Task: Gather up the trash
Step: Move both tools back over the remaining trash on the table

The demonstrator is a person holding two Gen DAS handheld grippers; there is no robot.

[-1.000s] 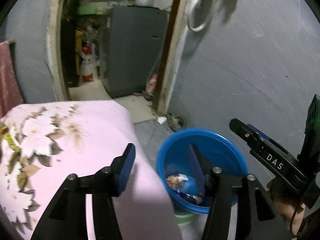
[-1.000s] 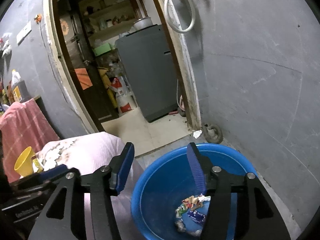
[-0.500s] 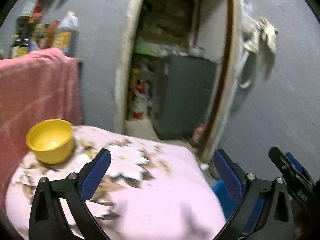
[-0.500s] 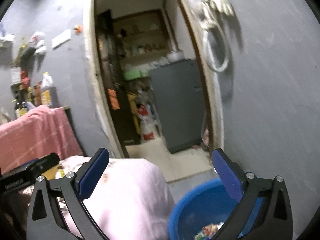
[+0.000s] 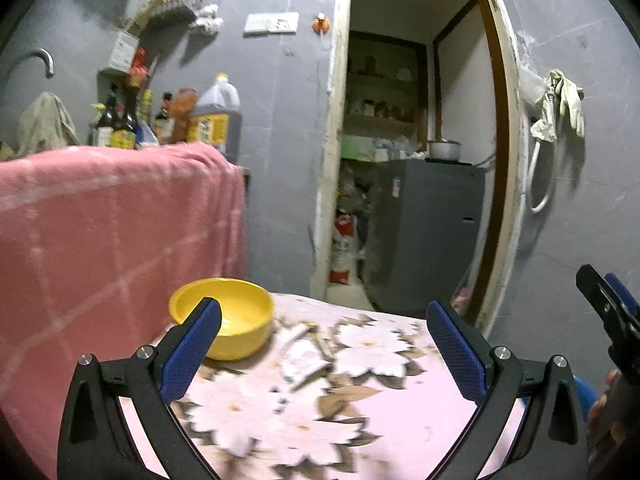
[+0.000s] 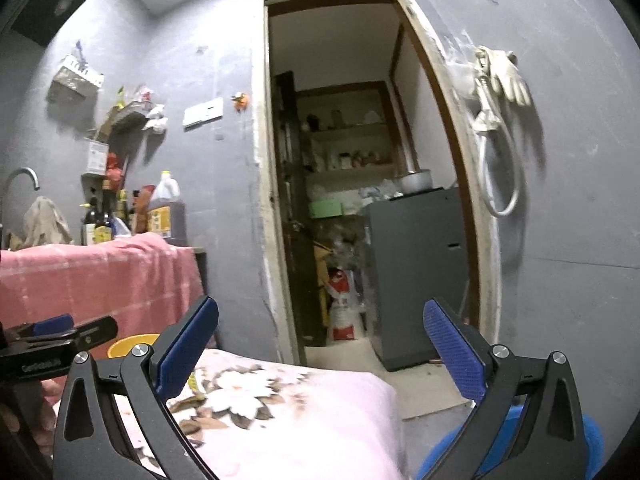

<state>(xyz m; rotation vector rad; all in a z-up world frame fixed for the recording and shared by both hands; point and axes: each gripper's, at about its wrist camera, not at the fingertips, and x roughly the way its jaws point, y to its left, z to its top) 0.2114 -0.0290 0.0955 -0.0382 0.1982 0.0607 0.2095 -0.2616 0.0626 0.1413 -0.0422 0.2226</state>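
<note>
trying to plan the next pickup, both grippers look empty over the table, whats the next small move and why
Probably tip the left gripper down to scan the floral tablecloth for litter. Both it and the right gripper are open and empty, and only a yellow bowl shows on the cloth; the blue bin sits low right.

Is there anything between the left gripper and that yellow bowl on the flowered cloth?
Nothing visible. The left gripper is open and empty, and only bare flowered cloth lies between it and the yellow bowl.

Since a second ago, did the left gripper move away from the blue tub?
Yes. The left gripper swung up and left: the tub it hung over has left its view, and the yellow bowl now sits ahead.
</note>
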